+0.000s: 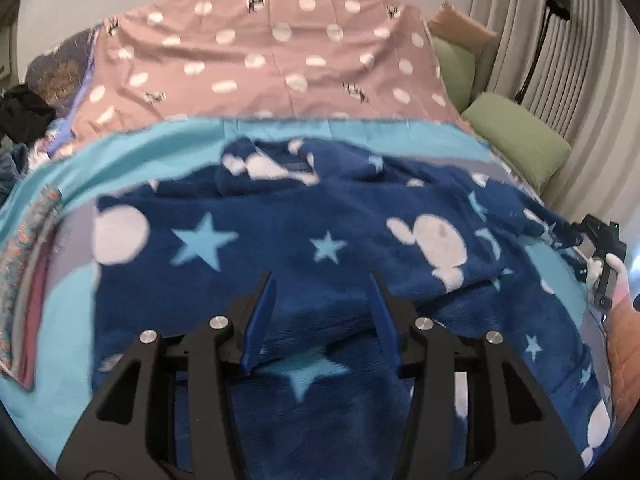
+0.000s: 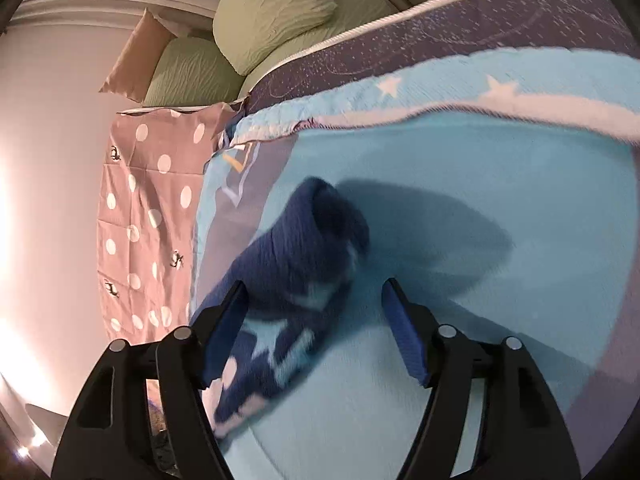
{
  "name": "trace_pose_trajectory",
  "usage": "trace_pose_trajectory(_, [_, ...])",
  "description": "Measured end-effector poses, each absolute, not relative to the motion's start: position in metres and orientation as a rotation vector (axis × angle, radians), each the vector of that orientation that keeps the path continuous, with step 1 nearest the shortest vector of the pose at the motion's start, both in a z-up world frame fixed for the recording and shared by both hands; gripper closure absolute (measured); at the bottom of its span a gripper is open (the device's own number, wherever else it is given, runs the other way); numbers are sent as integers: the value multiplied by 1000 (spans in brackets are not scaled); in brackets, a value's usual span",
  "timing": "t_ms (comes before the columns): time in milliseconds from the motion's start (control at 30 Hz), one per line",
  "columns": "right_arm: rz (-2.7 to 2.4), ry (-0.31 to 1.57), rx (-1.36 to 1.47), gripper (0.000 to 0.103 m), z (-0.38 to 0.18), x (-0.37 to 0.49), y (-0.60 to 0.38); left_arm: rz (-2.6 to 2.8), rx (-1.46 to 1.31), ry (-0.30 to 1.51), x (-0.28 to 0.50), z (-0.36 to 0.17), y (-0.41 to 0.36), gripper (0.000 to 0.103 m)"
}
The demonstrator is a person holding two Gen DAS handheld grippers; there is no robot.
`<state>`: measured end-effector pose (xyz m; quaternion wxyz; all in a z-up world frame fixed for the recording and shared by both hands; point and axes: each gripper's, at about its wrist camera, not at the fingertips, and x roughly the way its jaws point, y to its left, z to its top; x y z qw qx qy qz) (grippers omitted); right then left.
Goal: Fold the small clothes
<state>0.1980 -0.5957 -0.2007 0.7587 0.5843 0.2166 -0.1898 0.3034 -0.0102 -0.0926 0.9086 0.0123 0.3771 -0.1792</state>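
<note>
Spread blue-padded jaws of the left gripper (image 1: pixel 322 312) hover over the navy star-print fleece garment (image 1: pixel 320 240) lying centre-bed on the turquoise sheet (image 1: pixel 72 304), its ribbed cuff (image 2: pixel 316 236) trailing toward three o'clock between the right gripper (image 2: pixel 314 328)'s parted, empty jaws; it looks soft, light and floppy, best pinched at cuff or hem edges.

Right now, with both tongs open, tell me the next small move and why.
Probably bring the right tongs down and close them on the sleeve: it lies loose between the open pads, away from the rest of the fleece, unfolded. The left tongs hover open over the body, gripping nothing.
</note>
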Motion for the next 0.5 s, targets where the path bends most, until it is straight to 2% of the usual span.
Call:
trace_pose_trajectory(67, [-372,454,1287,59,-203,203,-605,-361,28,814,308,-106,-15,55])
trace_pose_trajectory(100, [-322,443,1331,82,-205,209,-610,-359,26,830,310,-113,-15,55])
trace_pose_trajectory(133, [-309,436,1352,88,-204,211,-612,-357,23,840,310,-118,-16,55])
trace_pose_trajectory(200, [-285,389,1346,89,-186,217,-615,-366,-3,856,313,-124,-11,54])
trace_pose_trajectory(300, [-163,312,1246,89,-128,238,-600,-383,-44,866,315,-127,-6,54])
trace_pose_trajectory(400, [55,268,1114,88,-70,260,-547,-387,-55,857,313,-130,-4,54])
trace_pose_trajectory(500, [270,302,962,88,-34,279,-470,-393,-75,851,312,-131,-2,54])
